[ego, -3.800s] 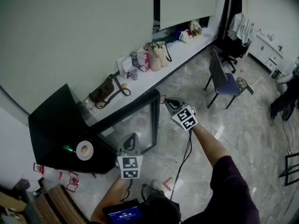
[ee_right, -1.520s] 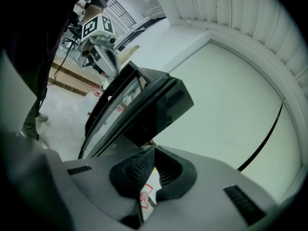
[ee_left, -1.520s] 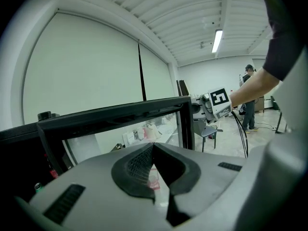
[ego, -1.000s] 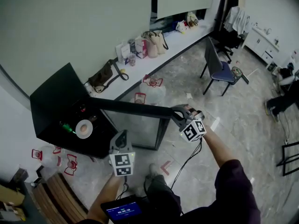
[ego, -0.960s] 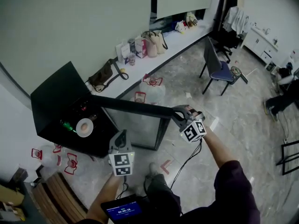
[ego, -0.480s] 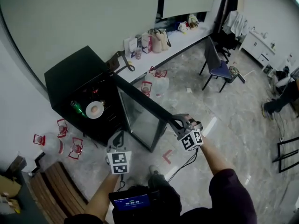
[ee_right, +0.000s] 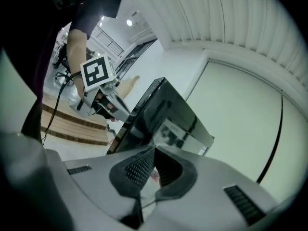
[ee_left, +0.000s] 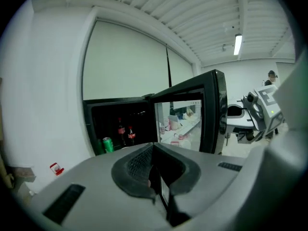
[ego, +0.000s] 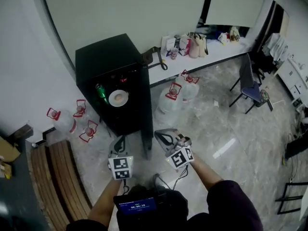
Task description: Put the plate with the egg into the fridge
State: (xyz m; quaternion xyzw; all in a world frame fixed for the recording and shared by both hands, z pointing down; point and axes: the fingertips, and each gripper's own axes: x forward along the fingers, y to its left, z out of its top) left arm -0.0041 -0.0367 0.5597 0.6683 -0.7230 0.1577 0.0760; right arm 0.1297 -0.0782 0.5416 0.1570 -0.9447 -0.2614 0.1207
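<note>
Marble floor point(ego: 219, 129) surrounds the black fridge point(ego: 110, 57), plate point(ego: 118, 98) inside; left gripper point(ego: 121, 141) and right gripper point(ego: 162, 136) are both pinched closed, empty.

We are looking at the fridge point(ego: 108, 57) standing open toward us, its door point(ego: 145, 124) jutting out edge-on on the opening's right. Water jugs point(ego: 172, 96) are crowding the floor point(ego: 216, 129) on both sides; a green can point(ego: 100, 92) is sitting just beside the plate point(ego: 118, 98) inside.

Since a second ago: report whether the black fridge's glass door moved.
Yes. The glass door has swung in toward the black fridge cabinet, from wide open to roughly square with it.
</note>
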